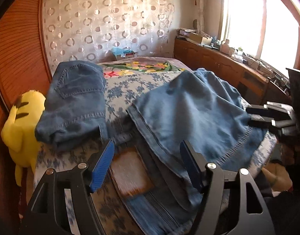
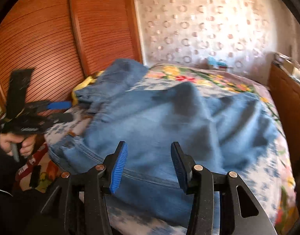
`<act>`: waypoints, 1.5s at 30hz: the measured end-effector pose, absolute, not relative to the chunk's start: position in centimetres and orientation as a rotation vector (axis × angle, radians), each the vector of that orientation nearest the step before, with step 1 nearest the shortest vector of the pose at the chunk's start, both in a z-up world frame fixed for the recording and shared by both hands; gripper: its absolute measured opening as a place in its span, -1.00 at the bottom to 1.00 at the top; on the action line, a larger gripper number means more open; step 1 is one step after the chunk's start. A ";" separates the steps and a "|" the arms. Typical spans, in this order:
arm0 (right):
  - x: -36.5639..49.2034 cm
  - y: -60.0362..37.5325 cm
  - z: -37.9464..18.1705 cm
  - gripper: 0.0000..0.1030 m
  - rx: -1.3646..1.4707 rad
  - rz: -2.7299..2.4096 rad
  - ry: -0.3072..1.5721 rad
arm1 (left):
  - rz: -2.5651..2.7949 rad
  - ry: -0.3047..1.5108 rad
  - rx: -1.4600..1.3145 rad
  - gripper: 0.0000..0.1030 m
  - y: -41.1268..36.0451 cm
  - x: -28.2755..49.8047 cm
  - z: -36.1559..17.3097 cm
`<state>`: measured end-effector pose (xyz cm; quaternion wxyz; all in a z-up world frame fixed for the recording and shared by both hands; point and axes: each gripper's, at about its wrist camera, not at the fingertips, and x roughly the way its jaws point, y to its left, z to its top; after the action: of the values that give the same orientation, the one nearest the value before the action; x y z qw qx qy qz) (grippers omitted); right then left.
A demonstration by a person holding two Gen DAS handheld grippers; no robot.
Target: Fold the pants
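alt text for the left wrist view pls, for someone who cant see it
The open left gripper hovers over light blue jeans spread loosely on a floral bed. A folded darker pair lies beyond on the left beside a yellow plush toy; the right gripper reaches in at the right edge.

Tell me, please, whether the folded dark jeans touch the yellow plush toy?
Touching: the left wrist view shows the folded dark jeans lying against the yellow plush toy, with no gap visible.

Jeans [image 1: 191,113]: matt blue denim, stitched hems. Bedspread [image 1: 126,90]: floral woven cloth. Wardrobe doors [image 2: 52,31]: ribbed reddish wood. Gripper pads [image 1: 103,165]: ridged blue rubber.
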<state>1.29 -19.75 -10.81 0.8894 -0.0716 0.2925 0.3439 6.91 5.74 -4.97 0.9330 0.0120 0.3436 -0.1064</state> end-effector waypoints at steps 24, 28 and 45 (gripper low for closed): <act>3.1 -20.4 -14.7 -0.07 -0.157 0.673 0.642 | -0.253 0.733 0.111 -0.68 3.3 13.3 -5.7; 2.2 -22.5 -13.5 -0.07 -0.144 0.629 0.618 | -0.253 0.655 0.082 -0.70 3.7 10.4 -2.8; 2.4 -27.1 -12.8 -0.07 -0.093 0.515 0.634 | -0.176 0.701 0.047 -0.09 7.1 9.3 -3.6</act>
<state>2.38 -27.12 -12.80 0.9168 -0.0450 0.3079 0.2503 9.32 7.12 -3.59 0.9352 0.0229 0.3428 -0.0863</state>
